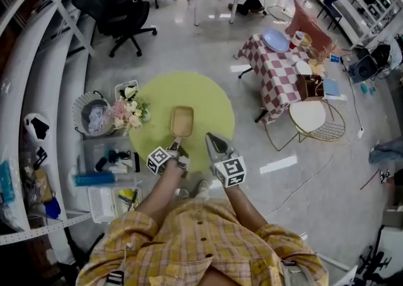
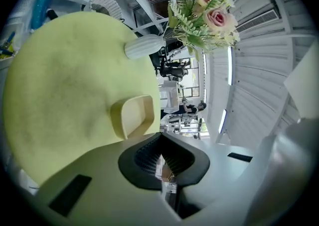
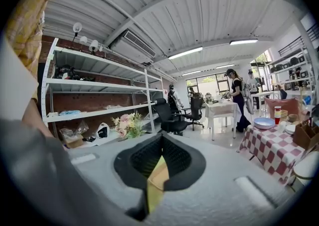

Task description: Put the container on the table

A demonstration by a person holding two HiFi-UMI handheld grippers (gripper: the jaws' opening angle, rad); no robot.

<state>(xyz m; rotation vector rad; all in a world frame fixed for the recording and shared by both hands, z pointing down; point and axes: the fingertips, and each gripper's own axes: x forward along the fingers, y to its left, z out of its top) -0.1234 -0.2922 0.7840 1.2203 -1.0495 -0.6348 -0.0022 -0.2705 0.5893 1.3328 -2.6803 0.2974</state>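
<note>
A shallow beige container (image 1: 182, 121) rests flat on the round yellow-green table (image 1: 208, 99), and it also shows in the left gripper view as the container (image 2: 133, 115) on the table top (image 2: 65, 75). My left gripper (image 1: 175, 145) hovers just short of the container's near end, apart from it. Its jaws are shut with nothing between them, the left gripper (image 2: 160, 138) aimed past the container's rim. My right gripper (image 1: 213, 140) is over the table's near edge, to the right of the container. The right gripper (image 3: 160, 141) is shut and empty, pointing out at the room.
A white vase of flowers (image 1: 130, 112) stands at the table's left edge, seen also as flowers (image 2: 202, 6). A basket (image 1: 91, 114) and plastic bins (image 1: 110, 160) sit on the floor to the left. A checkered table (image 1: 277, 67) and a wire side table (image 1: 313, 119) stand to the right.
</note>
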